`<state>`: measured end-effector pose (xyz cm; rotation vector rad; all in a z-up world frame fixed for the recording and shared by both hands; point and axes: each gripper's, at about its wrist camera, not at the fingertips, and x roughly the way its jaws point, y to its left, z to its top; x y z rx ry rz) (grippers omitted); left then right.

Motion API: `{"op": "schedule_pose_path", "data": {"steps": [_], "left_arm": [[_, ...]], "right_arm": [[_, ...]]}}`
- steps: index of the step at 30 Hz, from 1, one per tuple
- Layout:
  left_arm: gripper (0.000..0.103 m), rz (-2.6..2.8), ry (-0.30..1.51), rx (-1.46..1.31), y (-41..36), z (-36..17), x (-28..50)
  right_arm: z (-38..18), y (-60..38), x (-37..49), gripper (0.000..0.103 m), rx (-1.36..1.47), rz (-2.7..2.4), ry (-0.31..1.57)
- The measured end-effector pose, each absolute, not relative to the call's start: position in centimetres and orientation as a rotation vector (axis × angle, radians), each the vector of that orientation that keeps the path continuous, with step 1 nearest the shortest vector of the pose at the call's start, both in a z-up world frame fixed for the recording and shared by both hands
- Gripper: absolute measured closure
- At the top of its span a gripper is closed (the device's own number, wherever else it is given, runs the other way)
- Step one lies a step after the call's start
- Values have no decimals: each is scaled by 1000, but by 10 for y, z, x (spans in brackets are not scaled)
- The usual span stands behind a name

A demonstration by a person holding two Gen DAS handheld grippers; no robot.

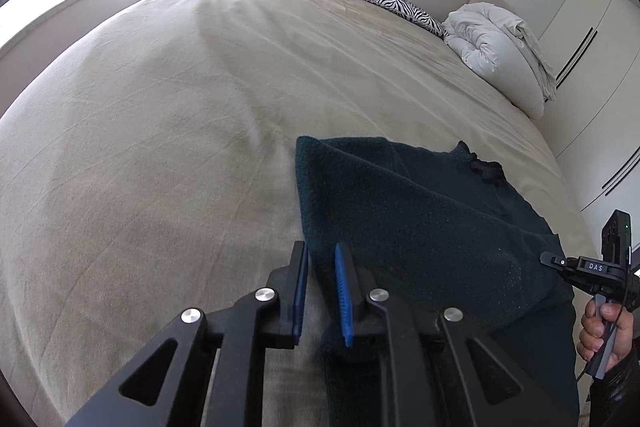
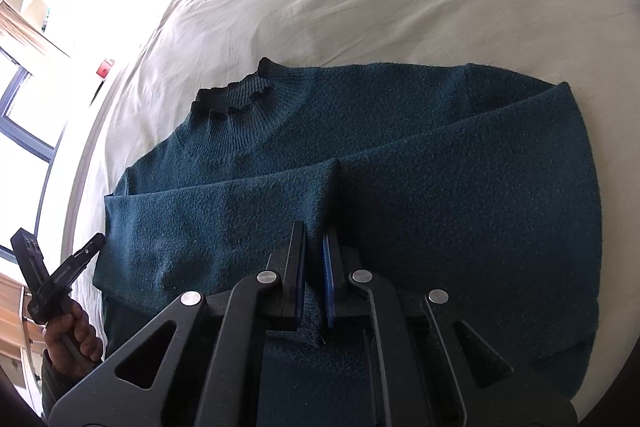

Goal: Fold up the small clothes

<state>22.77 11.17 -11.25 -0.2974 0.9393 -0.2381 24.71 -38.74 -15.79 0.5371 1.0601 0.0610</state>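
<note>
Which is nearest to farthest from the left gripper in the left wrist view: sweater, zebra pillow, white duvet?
From the left gripper:
1. Dark green sweater, right at the fingertips, to the right.
2. Folded white duvet, far right, by the headboard.
3. Zebra pillow, just beyond the duvet, at the headboard.

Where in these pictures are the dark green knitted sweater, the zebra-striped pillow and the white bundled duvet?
Dark green knitted sweater [image 2: 460, 195]: right wrist view, on its folded-over sleeve.
Zebra-striped pillow [image 1: 400, 5]: left wrist view, middle of its top face.
White bundled duvet [image 1: 492, 43]: left wrist view, on its rolled front.

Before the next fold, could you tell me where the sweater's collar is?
In the right wrist view, the collar lies upper left, at the sweater's far edge on the bed.
</note>
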Motion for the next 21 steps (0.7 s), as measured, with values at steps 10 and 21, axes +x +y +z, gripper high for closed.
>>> {"op": "schedule_pose_path", "data": {"steps": [10, 21], "left_arm": [[35, -243, 887, -94, 84, -98, 179], [72, -234, 921, -46, 81, -128, 183]], "right_arm": [[-161, -401, 236, 94, 699, 118, 1057], [-166, -393, 240, 97, 592, 71, 1094]]}}
